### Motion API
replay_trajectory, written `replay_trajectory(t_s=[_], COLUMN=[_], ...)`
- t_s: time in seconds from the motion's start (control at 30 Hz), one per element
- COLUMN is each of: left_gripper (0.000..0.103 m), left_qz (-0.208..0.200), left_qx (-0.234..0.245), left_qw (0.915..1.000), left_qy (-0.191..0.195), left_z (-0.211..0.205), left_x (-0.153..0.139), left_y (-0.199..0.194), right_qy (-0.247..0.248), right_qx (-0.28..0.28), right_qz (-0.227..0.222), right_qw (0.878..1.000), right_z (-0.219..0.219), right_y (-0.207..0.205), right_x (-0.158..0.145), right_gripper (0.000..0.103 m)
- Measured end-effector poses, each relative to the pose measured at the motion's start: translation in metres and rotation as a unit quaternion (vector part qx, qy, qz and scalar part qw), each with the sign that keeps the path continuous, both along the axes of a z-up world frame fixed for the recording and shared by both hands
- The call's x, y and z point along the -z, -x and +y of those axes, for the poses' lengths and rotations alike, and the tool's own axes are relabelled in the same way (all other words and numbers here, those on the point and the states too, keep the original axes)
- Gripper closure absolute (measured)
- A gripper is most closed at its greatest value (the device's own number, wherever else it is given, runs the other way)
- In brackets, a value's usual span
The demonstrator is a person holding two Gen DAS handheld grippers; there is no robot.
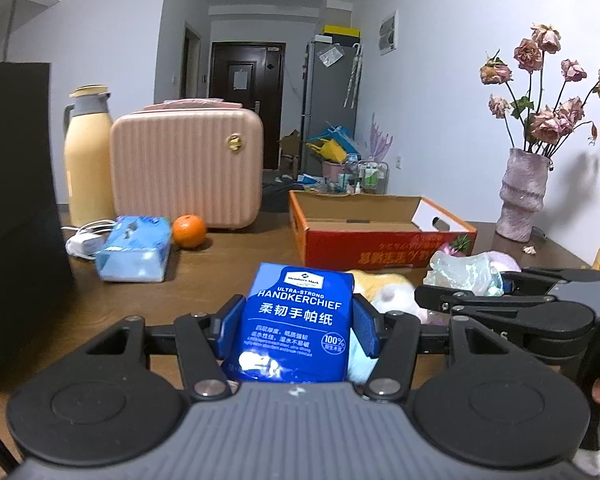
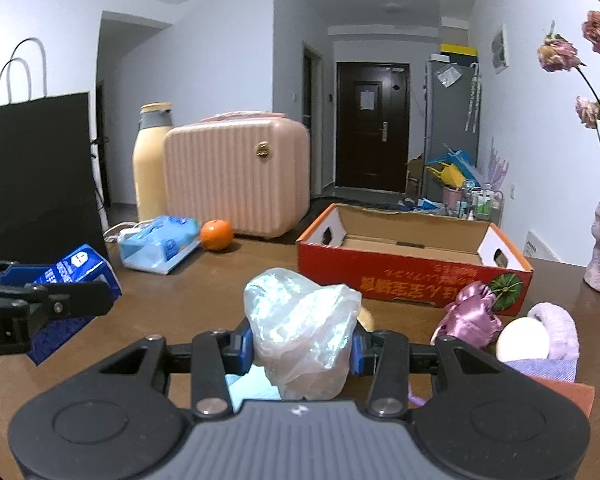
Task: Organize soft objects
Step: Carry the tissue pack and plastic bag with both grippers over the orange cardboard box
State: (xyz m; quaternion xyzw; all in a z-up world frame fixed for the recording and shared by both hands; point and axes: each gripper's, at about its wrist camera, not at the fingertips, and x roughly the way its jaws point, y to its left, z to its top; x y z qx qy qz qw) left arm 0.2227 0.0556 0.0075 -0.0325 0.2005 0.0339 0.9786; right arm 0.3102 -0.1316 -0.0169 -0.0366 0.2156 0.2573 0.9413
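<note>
While your left tongs [image 1: 298, 326] pinch the tissue pack [image 1: 298, 320] and your right tongs [image 2: 300, 346] squeeze the crinkled bag [image 2: 302, 332] above the desk's [image 2: 220, 276] near edge, short of the box [image 2: 412, 268], that slippery bag could slide free.

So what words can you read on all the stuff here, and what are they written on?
"Member's Mark", "ULTRA-STRONG HANDKERCHIEF", "柔韧手帕纸", "100%": blue tissue pack, held by the left gripper.
Small print under those words: too blurred to read.
Yellow characters on the red cardboard box: upside down, unreadable.
Light blue tissue pack: print too blurred.
".AI": side of the left gripper in the right wrist view.
</note>
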Motion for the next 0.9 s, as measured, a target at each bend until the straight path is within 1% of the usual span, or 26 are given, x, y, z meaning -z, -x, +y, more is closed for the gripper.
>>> replay_trajectory(t_s=[0.27,0.53,0.9], left_gripper=[0.046,0.046,0.046], left_qz=[-0.009,-0.021,-0.046], left_qx=[0.010,0.015,0.012], left_qw=[0.9999,0.9996,0.9986], left_qy=[0.008,0.016,0.023], left_z=[-0.019,-0.034,-0.050], left_x=[-0.011,-0.024,-0.040], left_y=[-0.040,-0.080,-0.132], right_qy=[-0.020,-0.030,-0.047], right_qx=[0.023,0.048,0.076], right_qz=[-0.004,-0.013,-0.019], right_qw=[1.000,0.998,0.996], right_z=[-0.019,-0.037,-0.046], right_y=[-0.032,-0.064,-0.112], right_x=[-0.004,-0.016,-0.034], right_gripper=[0.060,0.061,0.060])
